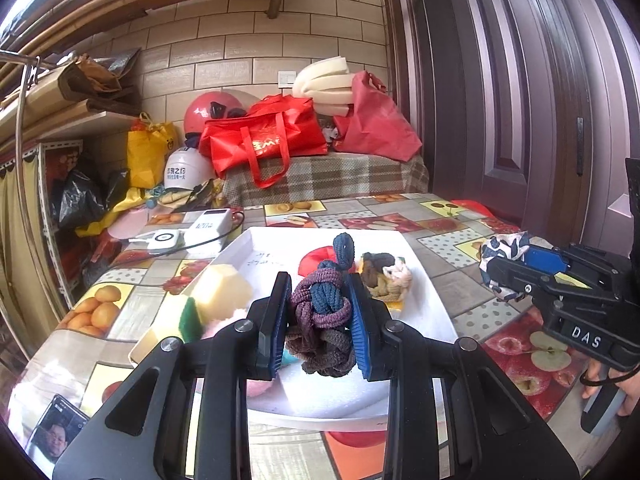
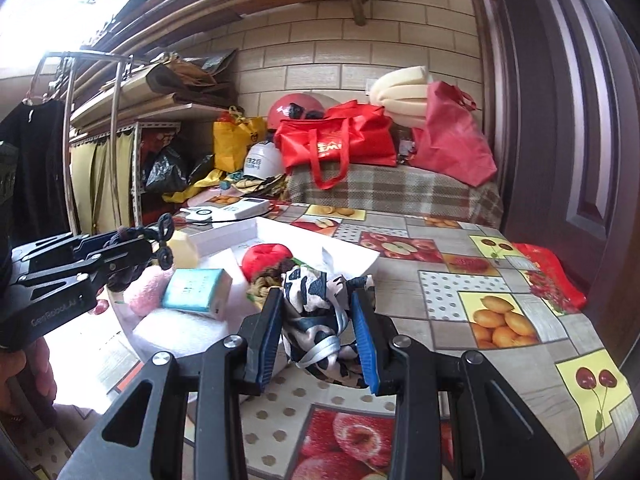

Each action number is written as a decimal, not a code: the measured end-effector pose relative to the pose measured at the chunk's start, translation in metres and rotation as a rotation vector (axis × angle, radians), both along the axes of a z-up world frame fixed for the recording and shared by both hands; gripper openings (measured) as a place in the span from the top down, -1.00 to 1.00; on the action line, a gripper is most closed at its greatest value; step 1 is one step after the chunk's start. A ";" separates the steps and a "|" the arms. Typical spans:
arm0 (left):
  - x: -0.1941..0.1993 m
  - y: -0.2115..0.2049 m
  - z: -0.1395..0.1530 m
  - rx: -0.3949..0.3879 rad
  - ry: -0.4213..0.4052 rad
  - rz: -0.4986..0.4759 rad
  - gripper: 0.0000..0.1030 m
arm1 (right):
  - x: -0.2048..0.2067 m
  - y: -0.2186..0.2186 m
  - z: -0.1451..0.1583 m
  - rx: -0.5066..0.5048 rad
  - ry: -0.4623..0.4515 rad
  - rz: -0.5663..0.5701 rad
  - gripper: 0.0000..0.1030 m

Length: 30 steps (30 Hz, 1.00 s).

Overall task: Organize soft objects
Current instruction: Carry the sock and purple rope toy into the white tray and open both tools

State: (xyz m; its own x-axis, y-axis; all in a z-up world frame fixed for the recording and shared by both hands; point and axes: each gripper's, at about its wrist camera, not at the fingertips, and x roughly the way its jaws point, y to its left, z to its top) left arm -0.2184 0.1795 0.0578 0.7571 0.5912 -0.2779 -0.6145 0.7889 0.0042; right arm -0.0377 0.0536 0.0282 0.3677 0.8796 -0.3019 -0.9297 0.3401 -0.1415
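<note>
Left gripper (image 1: 320, 312) pinching knotted hair ties (image 1: 324, 316); right gripper (image 2: 320, 332) pinching patterned cloth (image 2: 316, 320). Best lowered, probably into the white tray (image 1: 416, 264), before easing either squeeze.

The left tongs (image 1: 320, 312) hide most of a pink soft thing (image 1: 256, 388).

Both views are lit by daylight entering from the upper left, where the window area (image 2: 36, 12) is blown out to white. Glare is also seen on the white tray (image 2: 160, 332) in the right wrist view. Straight lines are bent strongly toward the dark, vignetted corners. The centre is rendered sharply; slight softness is noticed at the edges.
</note>
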 end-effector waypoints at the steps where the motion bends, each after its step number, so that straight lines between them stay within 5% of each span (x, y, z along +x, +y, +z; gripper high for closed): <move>1: -0.001 0.001 0.000 -0.002 -0.001 0.004 0.47 | -0.003 0.001 0.000 0.000 -0.007 0.009 0.33; 17: -0.006 0.025 -0.003 -0.043 0.000 0.056 0.47 | -0.047 0.043 -0.007 -0.054 -0.127 0.162 0.34; 30: 0.002 0.043 -0.005 -0.094 0.034 0.053 0.47 | -0.034 0.065 -0.008 -0.105 -0.083 0.163 0.33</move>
